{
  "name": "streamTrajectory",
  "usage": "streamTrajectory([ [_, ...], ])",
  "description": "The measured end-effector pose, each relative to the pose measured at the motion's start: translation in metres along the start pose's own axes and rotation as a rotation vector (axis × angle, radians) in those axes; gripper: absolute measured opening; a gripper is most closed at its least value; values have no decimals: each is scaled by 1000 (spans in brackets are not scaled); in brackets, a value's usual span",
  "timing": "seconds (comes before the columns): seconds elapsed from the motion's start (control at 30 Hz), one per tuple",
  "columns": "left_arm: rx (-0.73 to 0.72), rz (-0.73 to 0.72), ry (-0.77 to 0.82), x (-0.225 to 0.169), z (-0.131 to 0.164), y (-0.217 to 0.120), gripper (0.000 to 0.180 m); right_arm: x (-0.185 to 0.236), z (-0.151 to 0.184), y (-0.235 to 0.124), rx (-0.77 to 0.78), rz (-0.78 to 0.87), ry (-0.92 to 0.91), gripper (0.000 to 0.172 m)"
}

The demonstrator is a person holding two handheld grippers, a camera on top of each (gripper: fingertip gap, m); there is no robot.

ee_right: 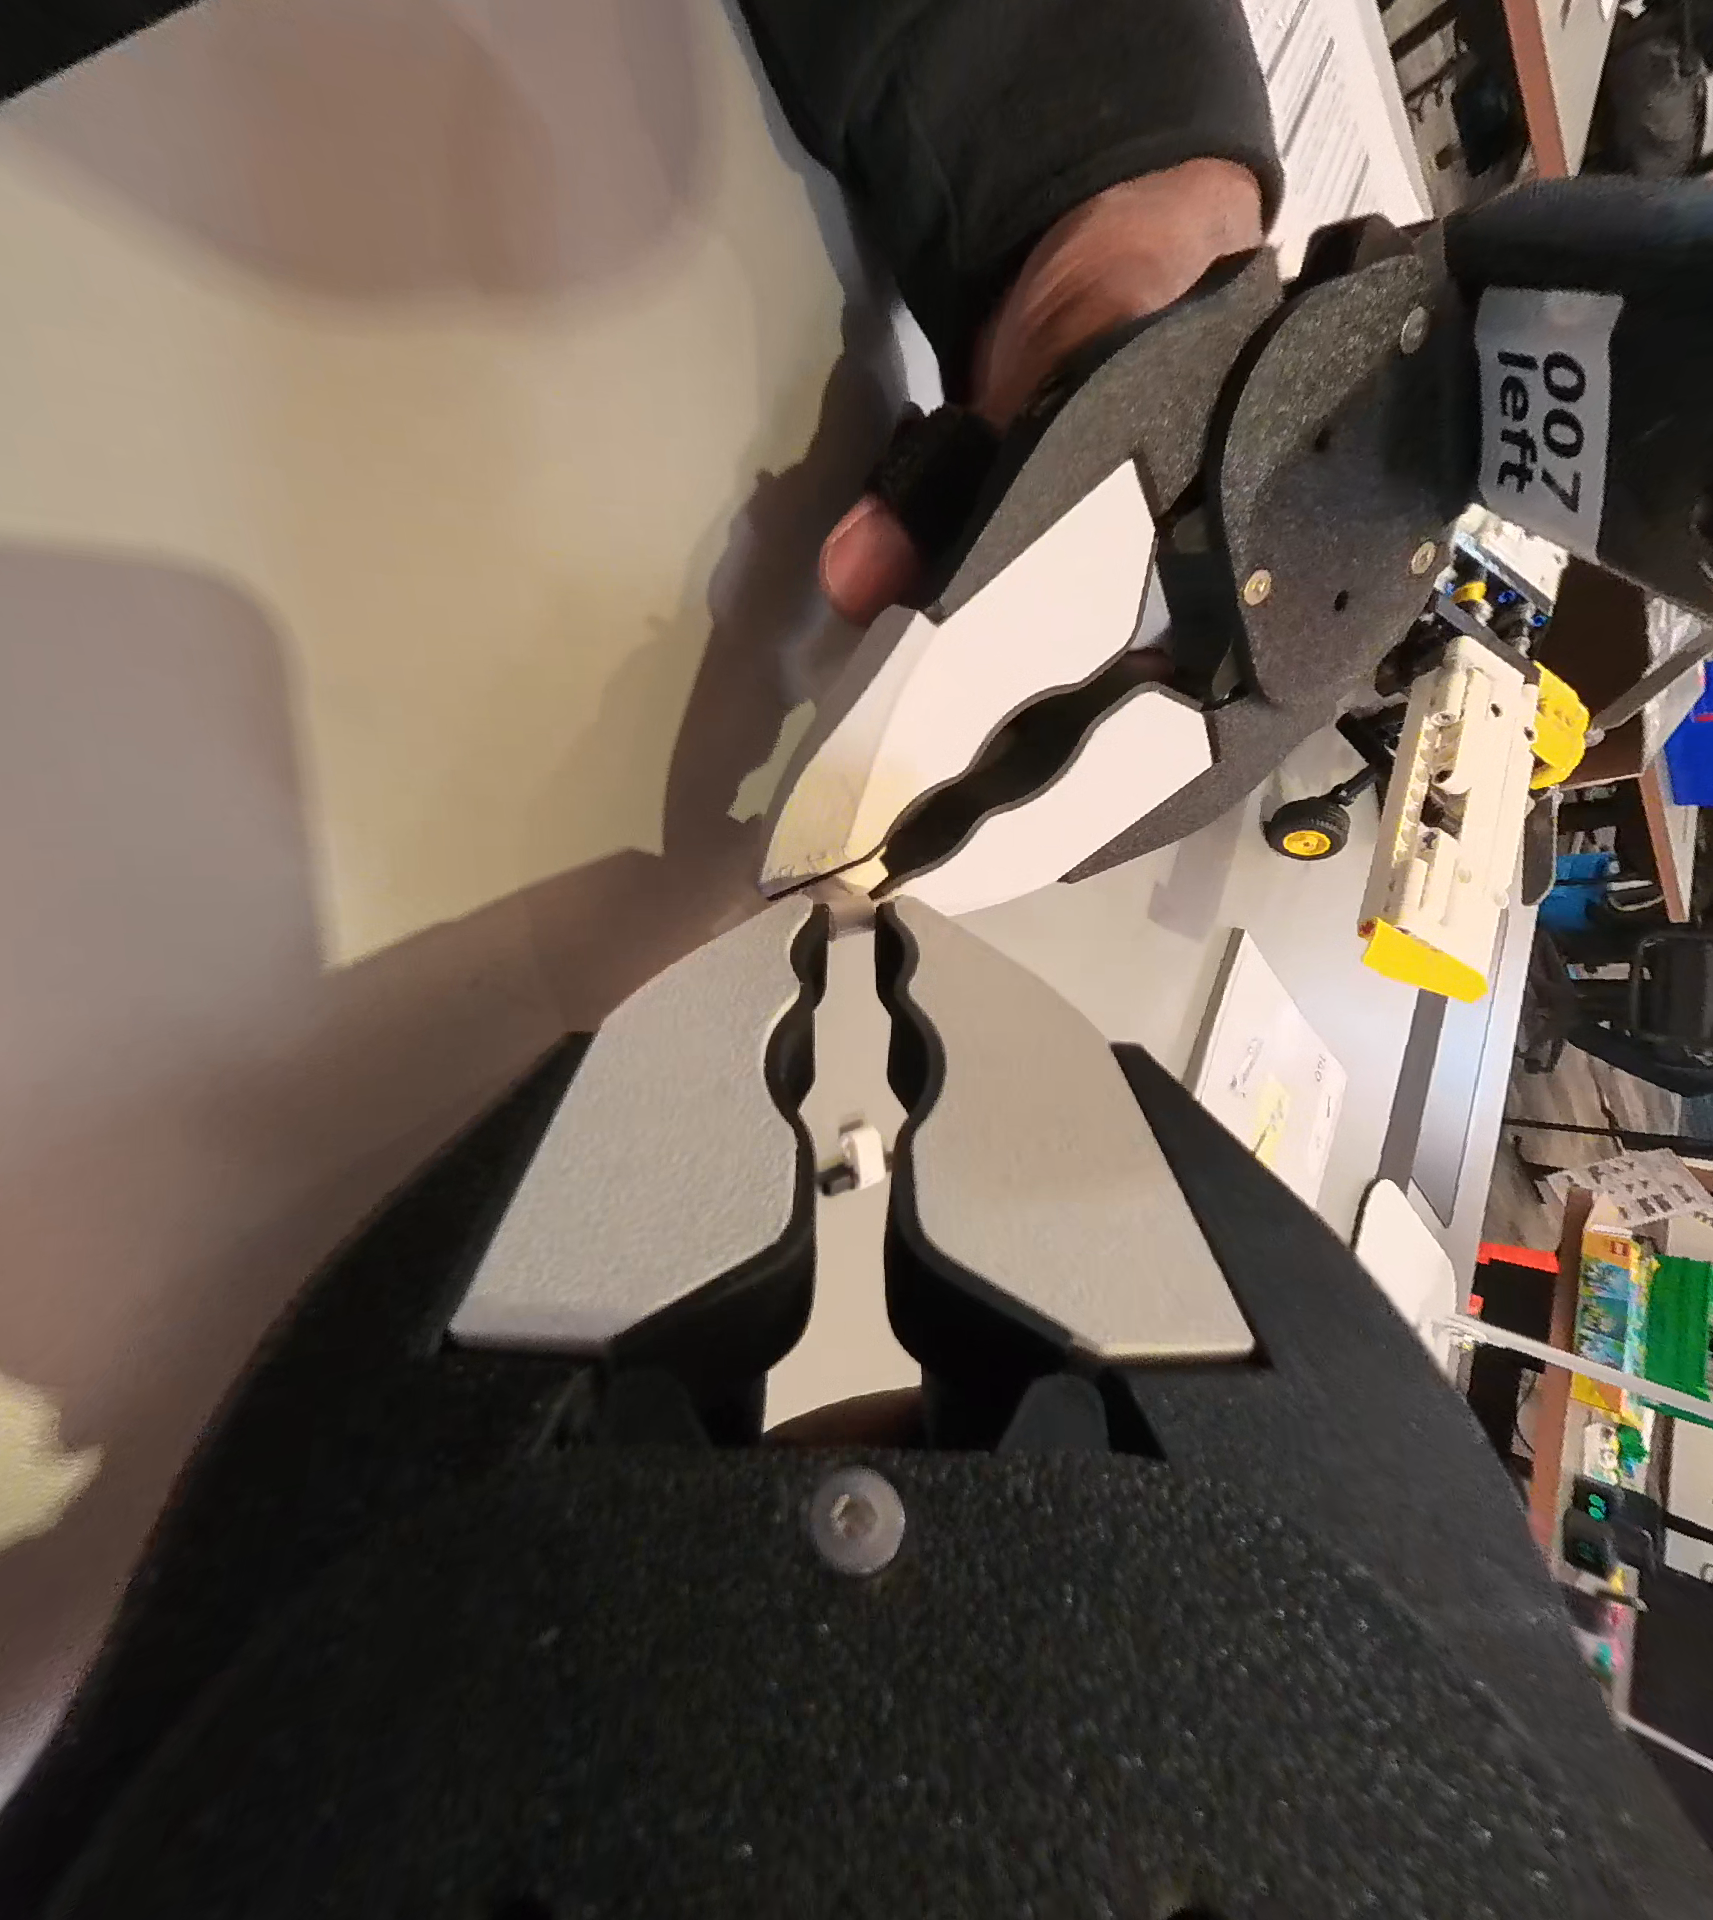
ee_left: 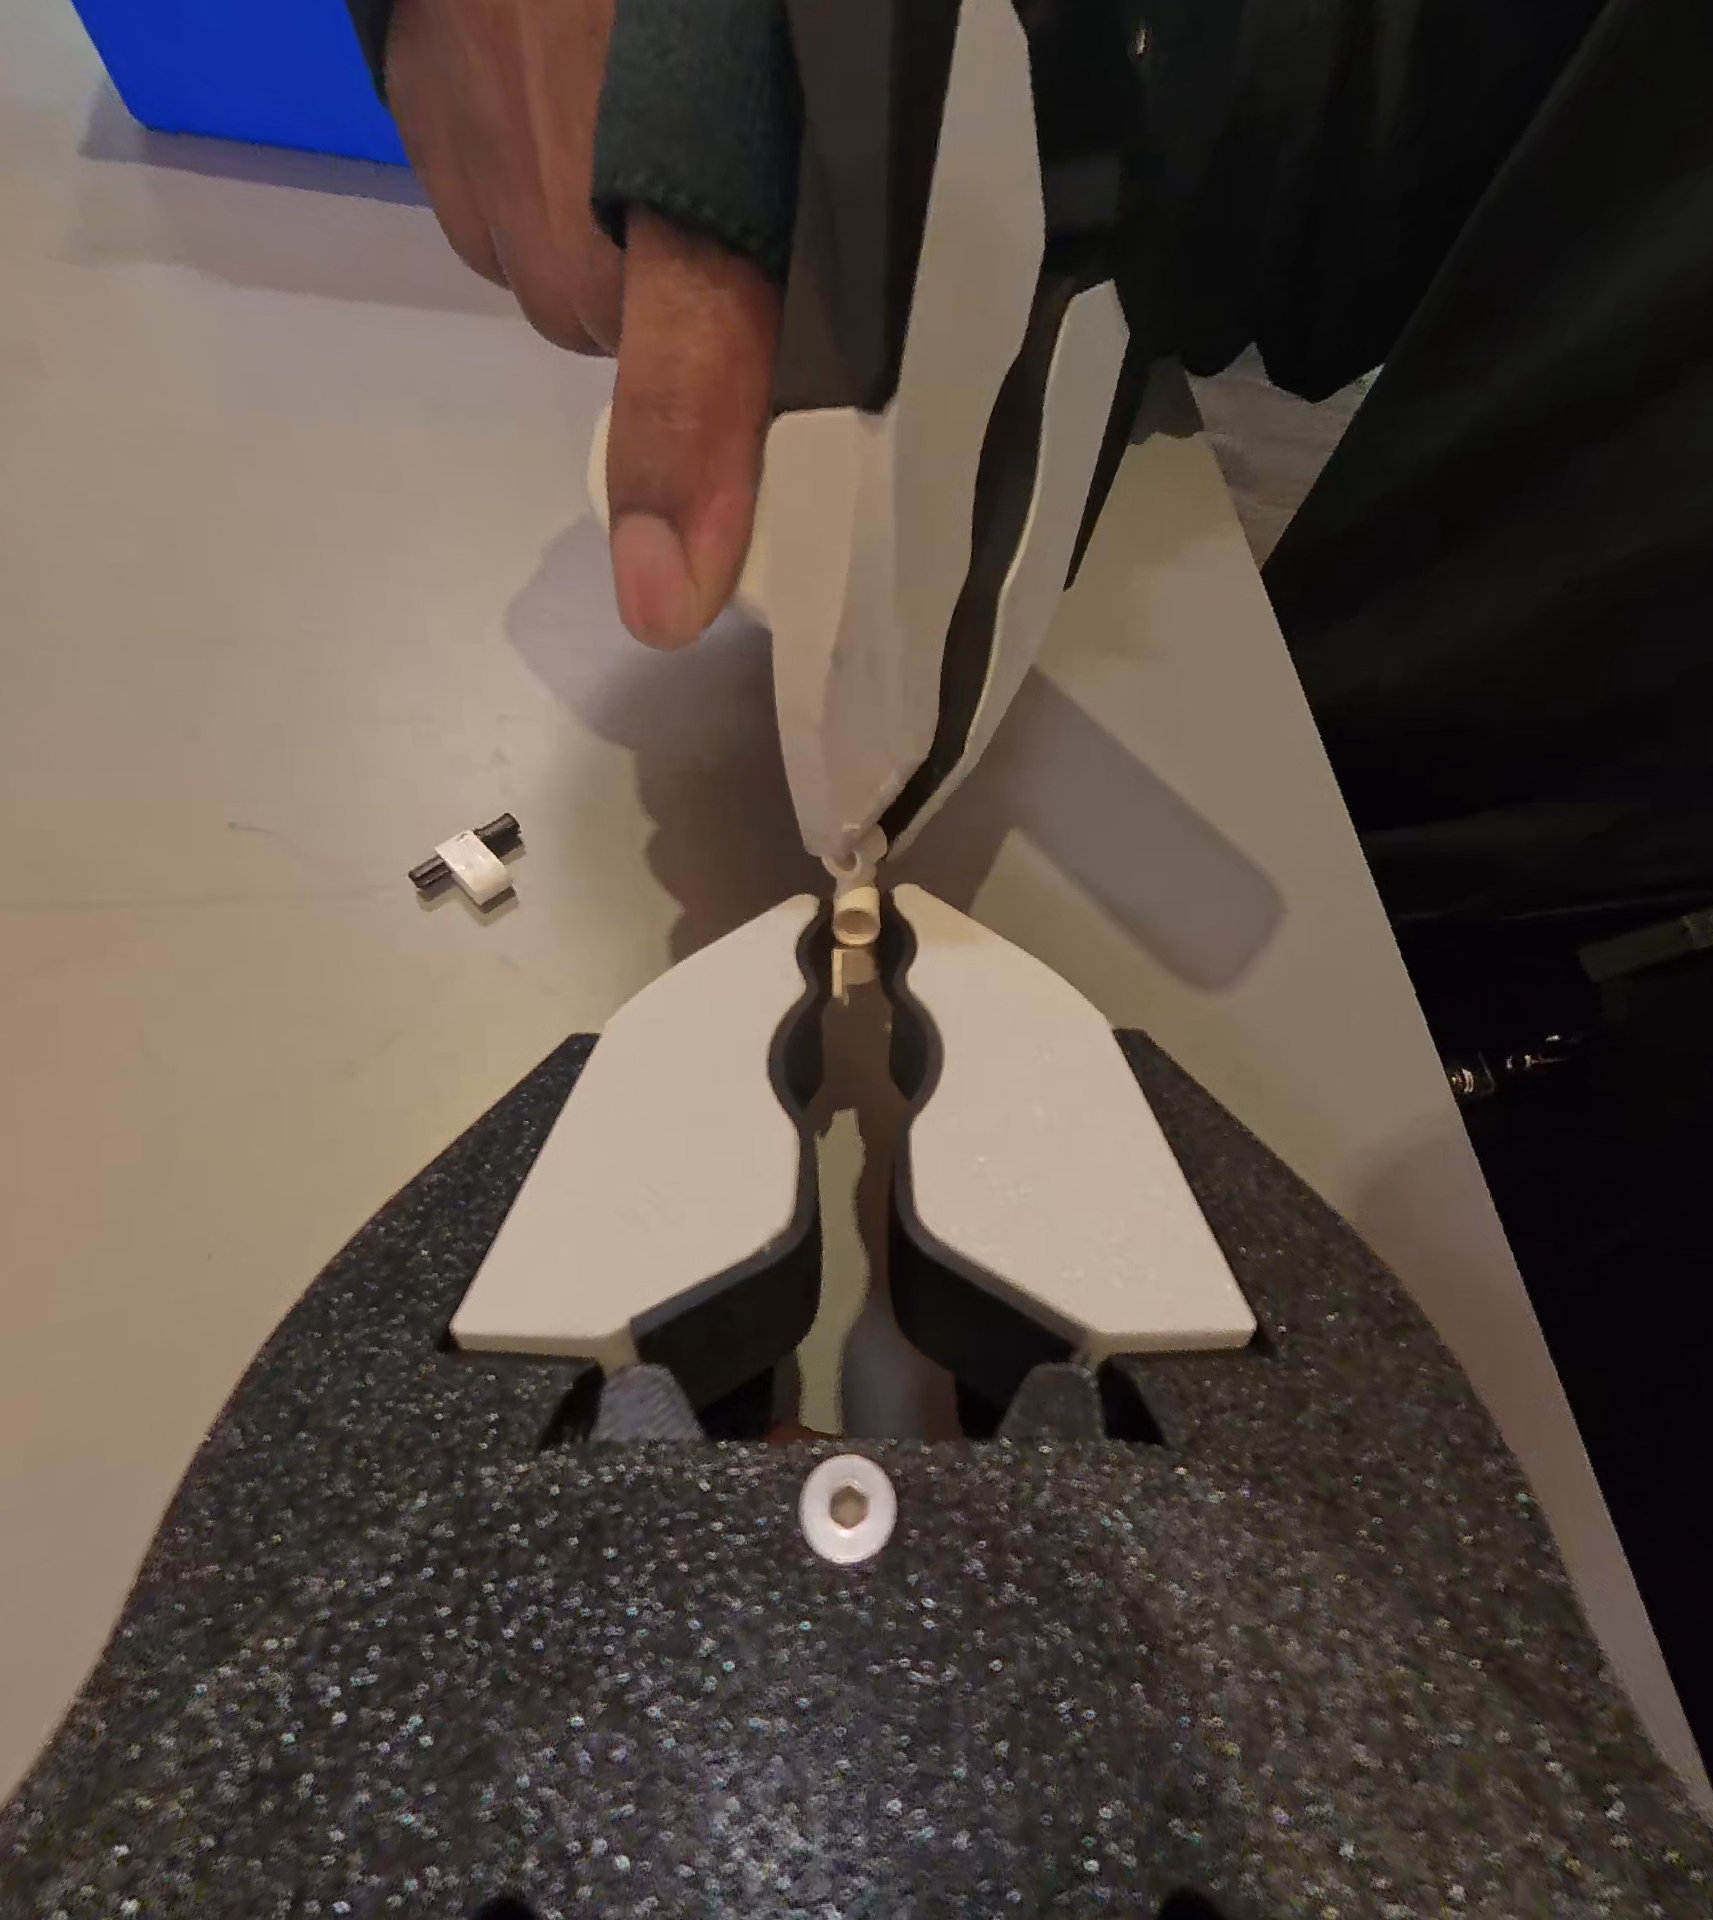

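Where the two hand-held grippers meet tip to tip above the pale table (ee_left: 208, 623), close to its right edge, a small cream connector piece (ee_left: 854, 923) sits between them. Left hand-held gripper (ee_left: 854, 935): fingertips pinched on the cream piece's lower end, pads against its sides. Right hand-held gripper (ee_left: 867, 842): pointing steeply down from above, fingertips closed on a small whitish part (ee_left: 852, 854) joined to the top of the cream piece; in the right wrist view the joint (ee_right: 847, 902) is blurred, so the pad contact there is probably, not certainly, firm. A bare hand (ee_left: 623, 364) with a dark cuff guides that gripper.

Item on the table, toward its left side and well apart from both grippers: a black axle with a white sleeve (ee_left: 467, 854), lying flat. Blue box (ee_left: 239, 73) at the far left corner. Toy vehicle build with yellow parts (ee_right: 1434, 790) stands beyond, in the right wrist view.
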State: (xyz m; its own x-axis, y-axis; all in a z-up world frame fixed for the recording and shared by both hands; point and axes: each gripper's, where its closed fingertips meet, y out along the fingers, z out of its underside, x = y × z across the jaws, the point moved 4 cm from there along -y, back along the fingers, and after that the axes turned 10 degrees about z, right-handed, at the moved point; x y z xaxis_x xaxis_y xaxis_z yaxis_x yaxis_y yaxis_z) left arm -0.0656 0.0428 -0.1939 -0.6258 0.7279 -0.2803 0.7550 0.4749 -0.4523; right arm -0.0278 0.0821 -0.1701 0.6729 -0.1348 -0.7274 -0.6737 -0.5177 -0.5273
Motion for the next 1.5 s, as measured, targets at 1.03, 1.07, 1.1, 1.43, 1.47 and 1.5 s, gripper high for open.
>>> streamTrajectory([
  [1.03,-47,51,8,-6,-4,-1,8,-6,2,-4,-108,56,122,18],
  [1.07,-50,50,11,-6,-4,-2,8,-7,3,-4,-111,55,132,18],
  [1.1,-55,48,16,-6,-5,-2,8,-7,3,-5,-114,51,143,18],
  [1.43,-74,35,49,-6,-8,-1,8,-5,7,-8,-142,11,245,18],
  [1.47,-71,31,47,-6,-7,-1,8,-5,8,-8,-137,10,249,18],
  [1.5,-64,26,44,-5,-7,-1,8,-5,9,-8,-129,10,251,18],
])
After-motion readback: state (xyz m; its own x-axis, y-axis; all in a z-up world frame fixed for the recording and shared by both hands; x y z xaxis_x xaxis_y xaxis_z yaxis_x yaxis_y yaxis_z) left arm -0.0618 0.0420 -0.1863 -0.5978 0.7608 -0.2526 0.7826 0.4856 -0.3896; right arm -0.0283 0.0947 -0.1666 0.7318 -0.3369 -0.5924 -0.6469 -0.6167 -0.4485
